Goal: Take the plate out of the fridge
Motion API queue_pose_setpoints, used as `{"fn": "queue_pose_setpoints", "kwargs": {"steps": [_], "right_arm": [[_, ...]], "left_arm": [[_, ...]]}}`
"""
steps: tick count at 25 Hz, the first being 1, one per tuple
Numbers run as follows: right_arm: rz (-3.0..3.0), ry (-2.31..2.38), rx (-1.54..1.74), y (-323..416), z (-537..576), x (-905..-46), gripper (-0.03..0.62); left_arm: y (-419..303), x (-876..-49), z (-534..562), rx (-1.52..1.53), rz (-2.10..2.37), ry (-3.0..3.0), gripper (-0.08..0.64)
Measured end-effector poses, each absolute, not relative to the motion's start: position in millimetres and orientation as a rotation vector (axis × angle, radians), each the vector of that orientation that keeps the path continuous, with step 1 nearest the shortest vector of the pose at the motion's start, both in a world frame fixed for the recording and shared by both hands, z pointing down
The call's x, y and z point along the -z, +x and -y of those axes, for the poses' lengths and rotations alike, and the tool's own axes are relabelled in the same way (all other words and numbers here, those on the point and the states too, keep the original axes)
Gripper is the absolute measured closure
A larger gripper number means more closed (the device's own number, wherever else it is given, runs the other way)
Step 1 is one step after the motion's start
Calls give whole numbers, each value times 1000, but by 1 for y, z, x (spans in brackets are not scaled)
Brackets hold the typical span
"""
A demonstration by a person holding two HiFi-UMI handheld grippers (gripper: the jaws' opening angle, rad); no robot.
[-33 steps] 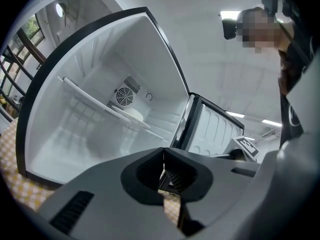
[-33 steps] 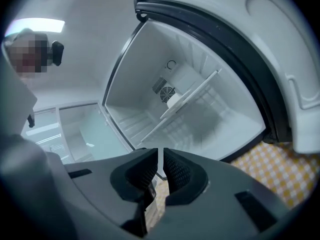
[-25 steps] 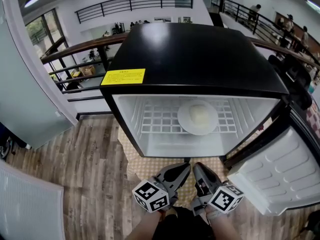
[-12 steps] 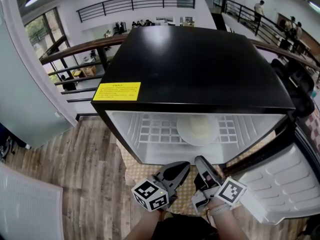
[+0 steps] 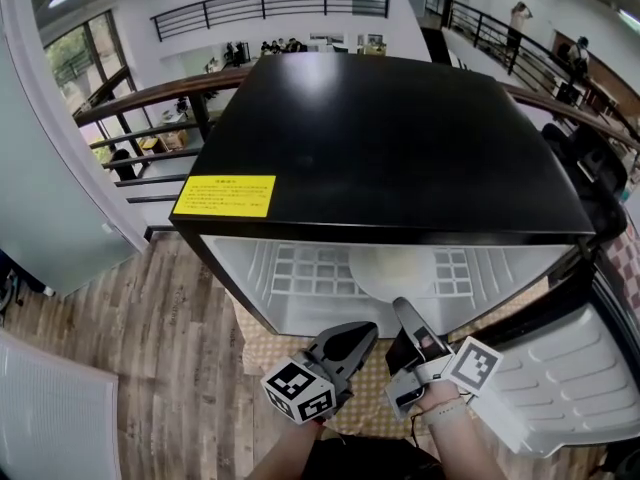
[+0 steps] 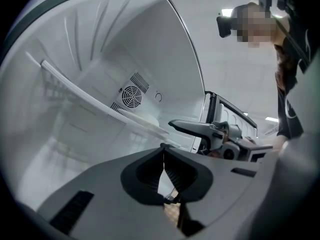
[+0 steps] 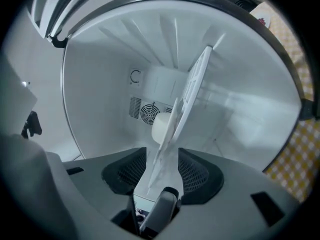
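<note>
A black mini fridge (image 5: 400, 138) stands with its door (image 5: 570, 368) swung open to the right. On its white wire shelf (image 5: 310, 263) sits a white plate (image 5: 400, 266) with a pale lump of food, half hidden under the fridge's top edge. My left gripper (image 5: 362, 330) is shut and empty, just outside the opening. My right gripper (image 5: 403, 310), rolled on its side, is at the opening's front; its jaws have just been opening and grip nothing. In the right gripper view the shelf (image 7: 197, 79) runs edge-on through the gap of the right gripper (image 7: 162, 156), with the food (image 7: 161, 126) beyond.
A yellow label (image 5: 224, 196) is on the fridge's top front corner. A checkered mat (image 5: 265, 338) lies under the fridge on the wood floor (image 5: 180, 328). A railing (image 5: 140, 103) and people are behind. A fan grille (image 6: 132, 96) is on the fridge's back wall.
My right gripper has rolled, its marker cube swinging out to the right, and moved up to the fridge opening. The view has shifted so the fridge's top covers more of the plate.
</note>
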State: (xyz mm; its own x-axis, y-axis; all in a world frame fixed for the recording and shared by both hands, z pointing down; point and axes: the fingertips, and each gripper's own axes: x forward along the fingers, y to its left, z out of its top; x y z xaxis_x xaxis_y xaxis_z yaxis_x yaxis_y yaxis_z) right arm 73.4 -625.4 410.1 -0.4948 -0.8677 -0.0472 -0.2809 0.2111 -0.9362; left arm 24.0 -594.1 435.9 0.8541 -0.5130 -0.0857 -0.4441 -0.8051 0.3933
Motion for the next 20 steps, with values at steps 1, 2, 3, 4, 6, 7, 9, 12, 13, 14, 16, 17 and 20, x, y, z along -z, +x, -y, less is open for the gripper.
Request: {"fn": "queue_pose_setpoints", "kwargs": {"steps": [1, 2, 3, 4, 6, 7, 9, 12, 13, 14, 16, 17, 20], "right_arm": [[-1868, -1070, 1310, 76, 629, -412, 410], [-1831, -1074, 1339, 78, 633, -415, 410], [-1791, -1077, 1365, 80, 636, -416, 408], [-1755, -1081, 1386, 82, 640, -417, 408], [-1703, -1103, 1415, 84, 647, -418, 408], [-1690, -1119, 1429, 85, 649, -419, 408], [-1684, -1151, 1459, 83, 654, -421, 408], [-1690, -1167, 1495, 79, 657, -422, 416], [-1690, -1166, 1504, 78, 657, -422, 434], [-1689, -1165, 1512, 77, 656, -423, 447], [-1684, -1163, 1520, 77, 654, -423, 457], [-1683, -1163, 1522, 77, 653, -423, 459], [-1685, -1174, 1534, 79, 650, -423, 471]], "left_arm": [[25, -436, 595, 265, 715, 2669, 551], [25, -437, 596, 266, 713, 2669, 551], [26, -437, 596, 268, 711, 2667, 551], [27, -438, 597, 270, 708, 2665, 551], [28, -439, 597, 272, 706, 2659, 551], [28, -440, 598, 274, 706, 2655, 551], [28, -441, 599, 277, 707, 2652, 551], [28, -441, 602, 282, 708, 2651, 551], [28, -440, 603, 285, 709, 2651, 551], [28, -440, 603, 287, 710, 2651, 551], [27, -439, 604, 293, 712, 2648, 551], [27, -439, 604, 296, 712, 2646, 551], [26, -440, 603, 299, 711, 2640, 551]]}}
